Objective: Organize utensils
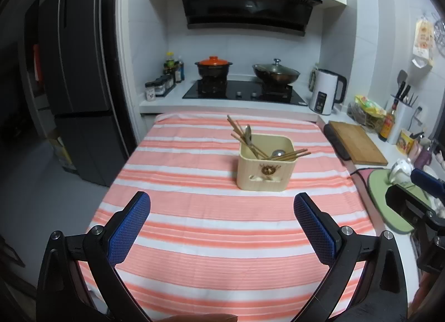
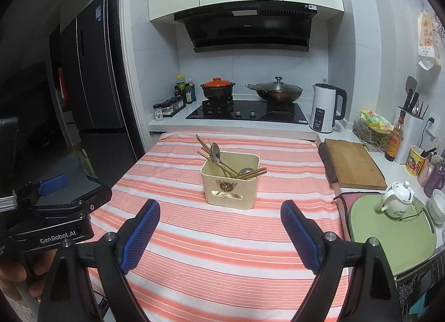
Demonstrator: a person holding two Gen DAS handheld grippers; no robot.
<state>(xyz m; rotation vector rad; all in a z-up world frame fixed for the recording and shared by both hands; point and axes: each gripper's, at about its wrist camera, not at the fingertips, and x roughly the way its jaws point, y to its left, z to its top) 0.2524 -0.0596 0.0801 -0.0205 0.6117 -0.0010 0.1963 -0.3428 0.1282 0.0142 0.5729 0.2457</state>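
Note:
A cream utensil box [image 1: 264, 167] stands on the pink-and-white striped table [image 1: 194, 210]; it also shows in the right wrist view [image 2: 230, 182]. Wooden chopsticks [image 1: 237, 134] and metal spoons [image 1: 248, 133] lean inside it, sticking out left and right; the chopsticks [image 2: 204, 148] and a spoon [image 2: 214, 152] show in the right wrist view too. My left gripper [image 1: 222, 208] is open and empty, held above the table in front of the box. My right gripper [image 2: 219, 214] is open and empty, also in front of the box. The left gripper's body [image 2: 47, 210] shows at the left.
A stove with an orange-lidded pot [image 1: 213, 67] and a wok [image 1: 275, 73] sits behind the table. A white kettle [image 1: 326, 91], wooden cutting board [image 1: 357, 142], green mat [image 2: 389, 235] with a teapot [image 2: 396, 199], and a knife holder [image 2: 411, 132] line the right counter. A fridge [image 1: 78, 85] stands at left.

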